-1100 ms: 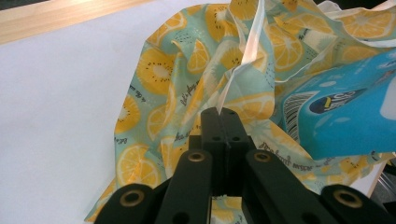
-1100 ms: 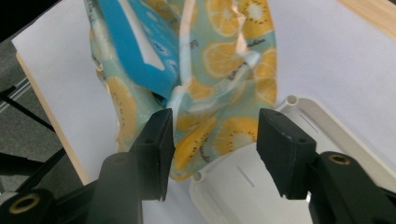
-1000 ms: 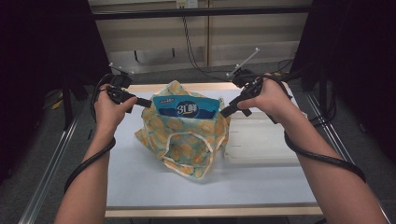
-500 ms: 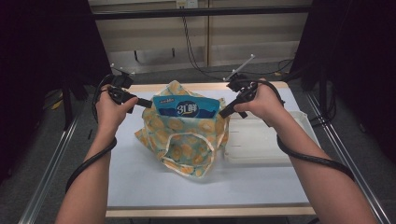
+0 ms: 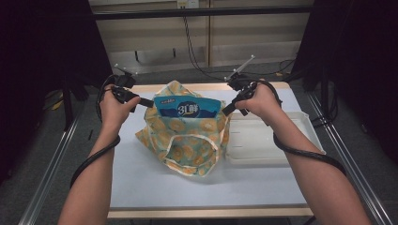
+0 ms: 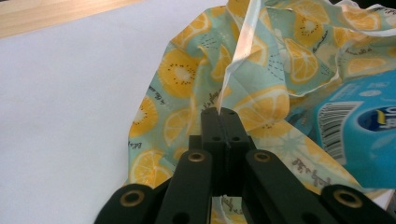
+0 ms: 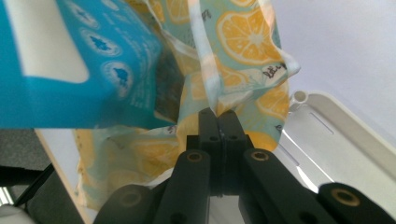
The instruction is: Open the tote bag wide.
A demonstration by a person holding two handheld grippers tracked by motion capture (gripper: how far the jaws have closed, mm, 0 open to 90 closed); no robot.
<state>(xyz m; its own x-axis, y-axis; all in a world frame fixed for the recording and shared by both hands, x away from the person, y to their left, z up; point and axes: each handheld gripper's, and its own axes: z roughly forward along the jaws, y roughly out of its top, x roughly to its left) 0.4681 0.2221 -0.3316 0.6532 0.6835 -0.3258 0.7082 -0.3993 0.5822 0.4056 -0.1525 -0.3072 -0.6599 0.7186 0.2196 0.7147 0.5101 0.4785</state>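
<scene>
Lemon-print cloth bag is sitting mid-table, left of the white tray, with a blue packet standing in its mouth. I am pinching the bag's left rim in my left gripper; my right gripper has just been closing on the right rim. Both forearms are reaching forward, jaws angled inward. Best to lift evenly, keeping the packet upright.

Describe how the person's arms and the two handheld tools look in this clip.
Both forearms are bare, with no sleeves or gloves in the high view. The left tool and right tool are black, each trailing a thick black cable that loops under the forearm. Thin pale rods stick up from the right one. Close up, each tool has two flat black jaws on linked bars with brass-coloured pivot rings and small screw holes.
</scene>
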